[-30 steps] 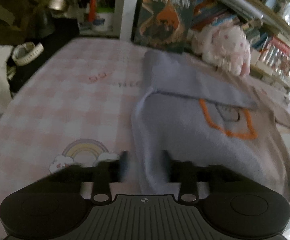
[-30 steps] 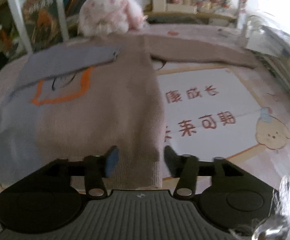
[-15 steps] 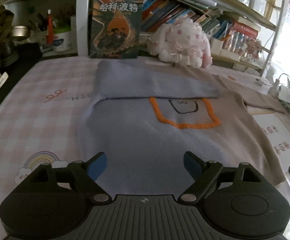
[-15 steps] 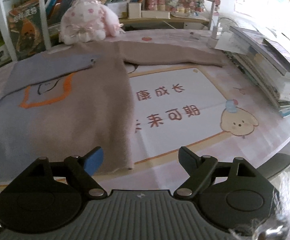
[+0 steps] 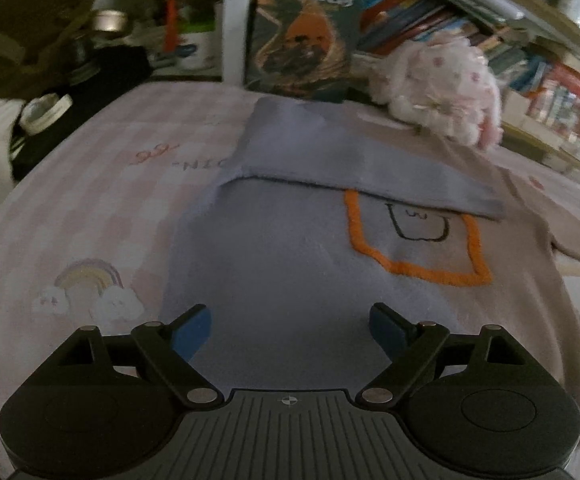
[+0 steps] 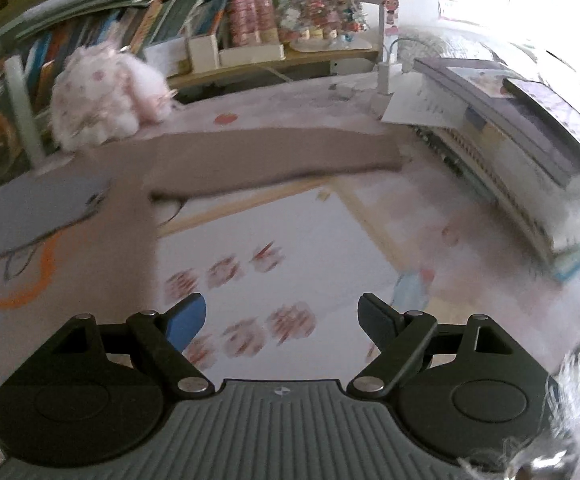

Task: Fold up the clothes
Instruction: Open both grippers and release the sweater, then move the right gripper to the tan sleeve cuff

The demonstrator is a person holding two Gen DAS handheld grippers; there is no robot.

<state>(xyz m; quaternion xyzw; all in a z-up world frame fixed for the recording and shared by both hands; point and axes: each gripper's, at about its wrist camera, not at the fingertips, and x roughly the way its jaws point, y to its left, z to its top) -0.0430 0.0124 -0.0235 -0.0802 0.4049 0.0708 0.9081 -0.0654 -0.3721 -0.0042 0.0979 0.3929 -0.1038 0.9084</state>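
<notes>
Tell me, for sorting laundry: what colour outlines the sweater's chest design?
Orange outline; clearest in the left wrist view.

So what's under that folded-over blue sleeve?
The blue sleeve lies across the sweater, covering the top edge of its orange-outlined patch. Whatever design continues beneath is hidden.

Sweater (image 5: 290, 264) on table (image 5: 102, 184), plush (image 5: 441, 92) behind
</notes>
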